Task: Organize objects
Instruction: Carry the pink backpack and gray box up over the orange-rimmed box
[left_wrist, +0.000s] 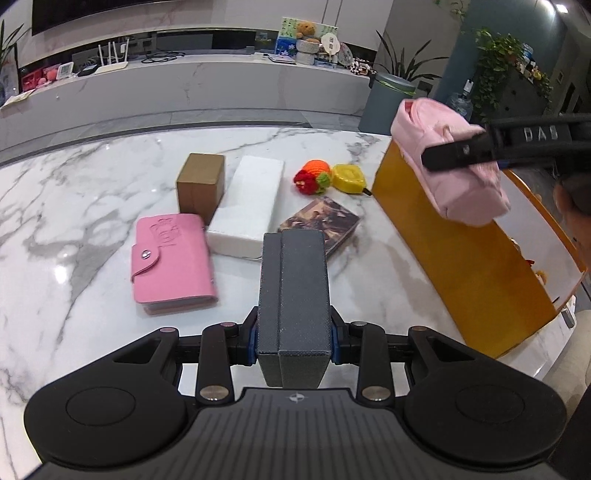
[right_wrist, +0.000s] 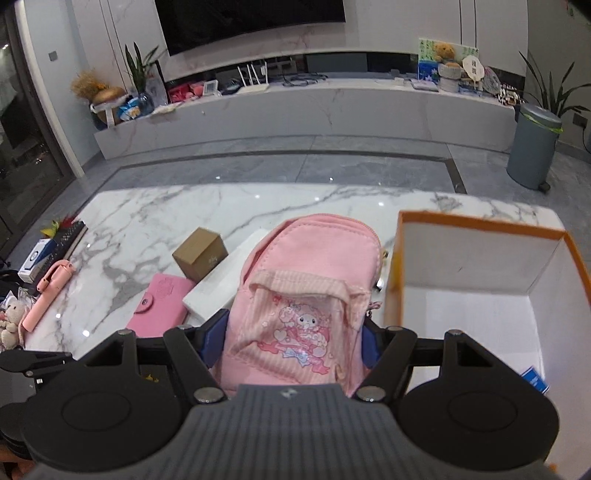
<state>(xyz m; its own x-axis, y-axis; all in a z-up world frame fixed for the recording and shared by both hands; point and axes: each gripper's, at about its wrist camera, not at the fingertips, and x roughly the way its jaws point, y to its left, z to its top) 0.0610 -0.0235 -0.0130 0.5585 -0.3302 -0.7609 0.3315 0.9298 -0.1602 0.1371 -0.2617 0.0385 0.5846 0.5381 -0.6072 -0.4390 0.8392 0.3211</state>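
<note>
Pink pouch (right_wrist: 306, 295) in right gripper (right_wrist: 295, 332) (clamped)

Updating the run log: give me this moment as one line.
left gripper: shut on dark grey box | right gripper: shut on pink mini backpack | orange box: open, beside backpack

Pink pouch (right_wrist: 306, 295) (striped pocket, cartoon print); dark grey textured box (left_wrist: 293, 306); orange box (right_wrist: 480, 291), white inside; white grey-veined marble table (left_wrist: 92, 192).
</note>
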